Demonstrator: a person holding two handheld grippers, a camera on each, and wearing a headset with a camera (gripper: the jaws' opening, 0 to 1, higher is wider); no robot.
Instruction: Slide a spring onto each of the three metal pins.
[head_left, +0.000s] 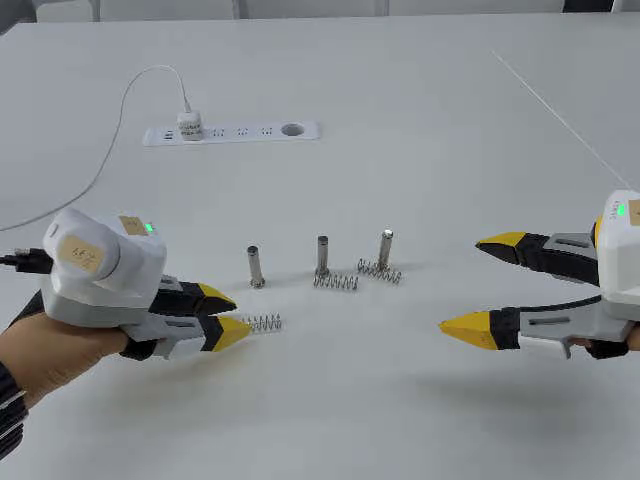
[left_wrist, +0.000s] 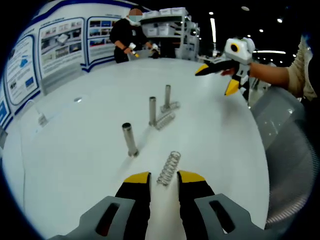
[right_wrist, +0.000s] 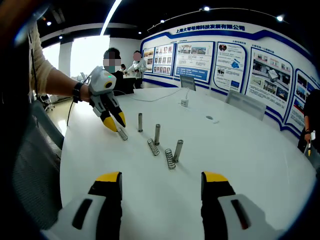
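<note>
Three upright metal pins stand in a row mid-table: left pin (head_left: 256, 266), middle pin (head_left: 322, 256), right pin (head_left: 385, 249). All three are bare. One spring (head_left: 335, 282) lies at the middle pin's foot and another spring (head_left: 380, 271) by the right pin. A third spring (head_left: 264, 323) (left_wrist: 168, 167) lies flat on the table. Its near end sits between the tips of my left gripper (head_left: 230, 314) (left_wrist: 163, 177), whose jaws stand narrowly apart with gaps on both sides of the spring. My right gripper (head_left: 472, 285) (right_wrist: 162, 177) hovers wide open and empty to the right of the pins.
A white power strip (head_left: 232, 132) with a plug and cable lies at the back left of the white table (head_left: 420, 400). People stand beyond the table's far end (left_wrist: 127, 30). A grey chair back (left_wrist: 287, 145) is beside the table edge.
</note>
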